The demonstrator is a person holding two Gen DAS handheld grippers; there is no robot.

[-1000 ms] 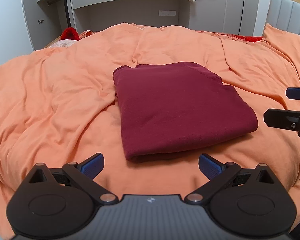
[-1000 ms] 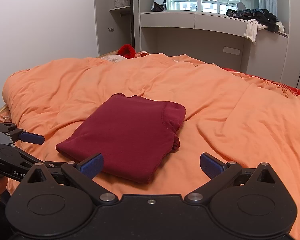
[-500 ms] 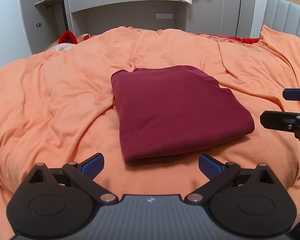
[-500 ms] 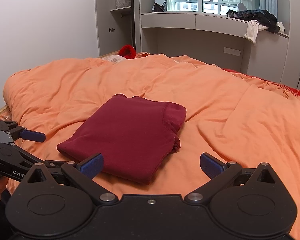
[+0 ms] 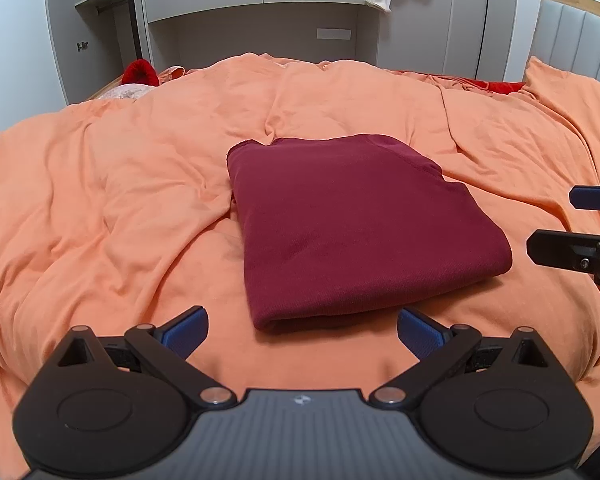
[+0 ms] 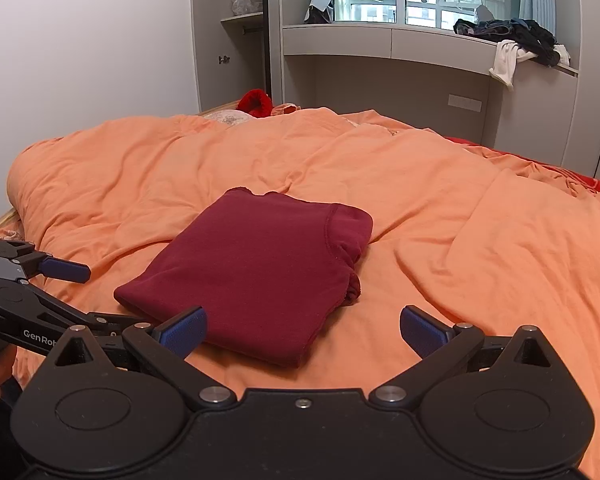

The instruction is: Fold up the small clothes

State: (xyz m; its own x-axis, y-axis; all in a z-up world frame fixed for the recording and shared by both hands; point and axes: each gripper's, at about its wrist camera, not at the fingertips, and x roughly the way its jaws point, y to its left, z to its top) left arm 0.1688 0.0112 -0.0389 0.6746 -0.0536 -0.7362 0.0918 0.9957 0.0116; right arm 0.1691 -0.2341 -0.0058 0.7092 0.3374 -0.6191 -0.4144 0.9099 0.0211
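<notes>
A dark red garment (image 5: 356, 224) lies folded into a flat rectangle on the orange duvet (image 5: 120, 184); it also shows in the right wrist view (image 6: 260, 268). My left gripper (image 5: 302, 334) is open and empty, just short of the garment's near folded edge. My right gripper (image 6: 303, 330) is open and empty, at the garment's near right corner. The right gripper shows at the right edge of the left wrist view (image 5: 580, 224), and the left gripper at the left edge of the right wrist view (image 6: 48, 280).
The duvet (image 6: 480, 240) is wrinkled all around the garment. A red item (image 5: 140, 74) lies at the bed's far left. Grey cabinets and a ledge with piled clothes (image 6: 516, 44) stand behind the bed. A padded headboard (image 5: 576, 48) is at the right.
Both grippers have drawn back and risen slightly from the folded garment, which lies still. The jaws have stayed open.
</notes>
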